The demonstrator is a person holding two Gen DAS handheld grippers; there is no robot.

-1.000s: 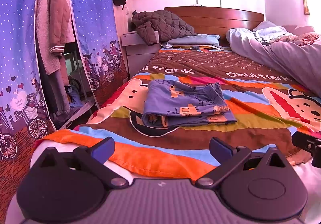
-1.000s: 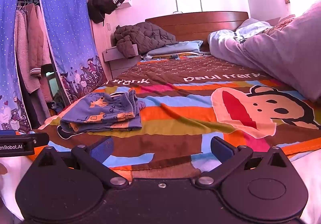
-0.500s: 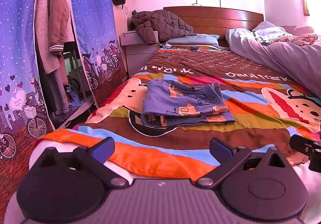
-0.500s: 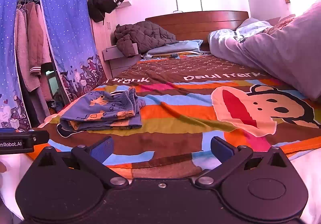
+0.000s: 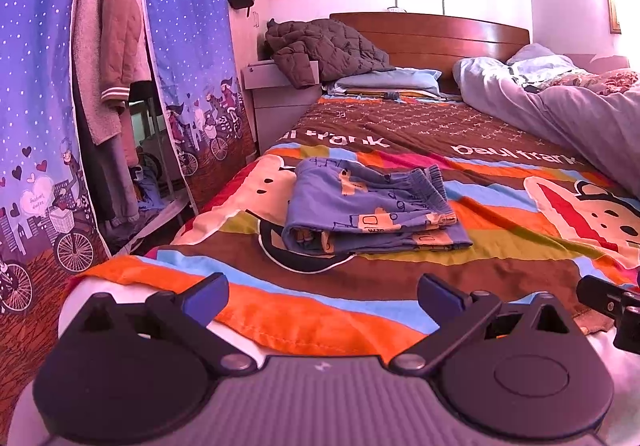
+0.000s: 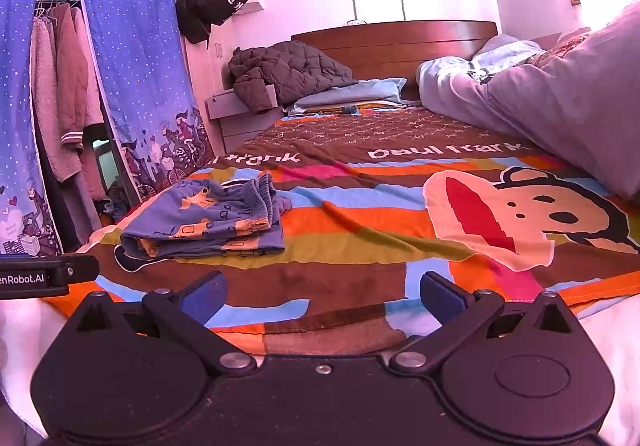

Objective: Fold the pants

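Small blue patterned pants (image 5: 368, 210) lie folded in a flat stack on the striped blanket (image 5: 400, 270), elastic waistband toward the headboard. In the right wrist view the pants (image 6: 208, 222) sit to the left. My left gripper (image 5: 320, 296) is open and empty, held back at the foot edge of the bed, well short of the pants. My right gripper (image 6: 322, 296) is open and empty, also at the foot edge, to the right of the pants. Each gripper's body shows at the edge of the other's view.
A lilac duvet (image 6: 560, 106) is heaped along the bed's right side. A dark quilted jacket (image 5: 324, 50) and pillows lie at the headboard. A blue curtained wardrobe (image 5: 188, 66) with hanging clothes stands left of the bed.
Both grippers have drifted slightly; the pants appear a touch farther left in each view. The pants lie still and both grippers stay open.
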